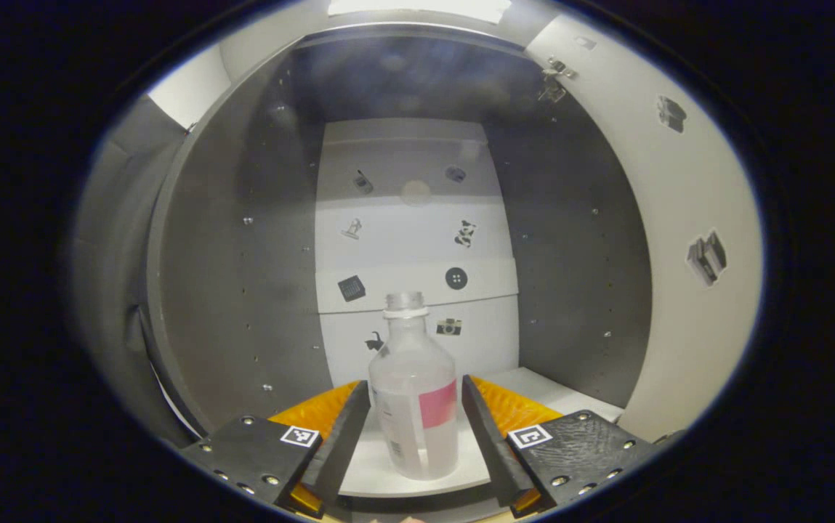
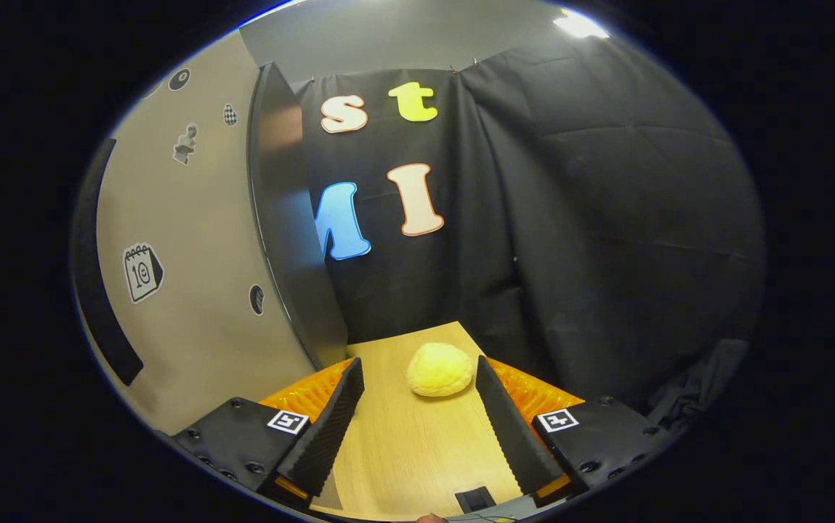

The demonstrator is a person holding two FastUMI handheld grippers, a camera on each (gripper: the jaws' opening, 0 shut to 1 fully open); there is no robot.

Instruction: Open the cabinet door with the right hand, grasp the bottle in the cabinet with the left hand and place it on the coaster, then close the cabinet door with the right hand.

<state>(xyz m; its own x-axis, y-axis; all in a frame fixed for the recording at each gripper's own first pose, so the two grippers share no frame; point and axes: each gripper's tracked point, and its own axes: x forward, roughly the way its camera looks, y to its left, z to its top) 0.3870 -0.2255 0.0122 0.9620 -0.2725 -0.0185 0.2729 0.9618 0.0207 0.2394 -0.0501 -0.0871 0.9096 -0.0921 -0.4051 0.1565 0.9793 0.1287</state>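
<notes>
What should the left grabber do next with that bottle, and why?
Probably squeeze shut. The left gripper is open inside the cabinet, and the bottle already stands upright between its fingers, with a gap on each side. Closing on the bottle would likely let it lift out.

The place was a staged recording booth, not a home; black cloth (image 2: 606,218) walled a wooden table (image 2: 410,443); stickers (image 1: 456,278) dotted the cabinet (image 1: 228,290).
</notes>
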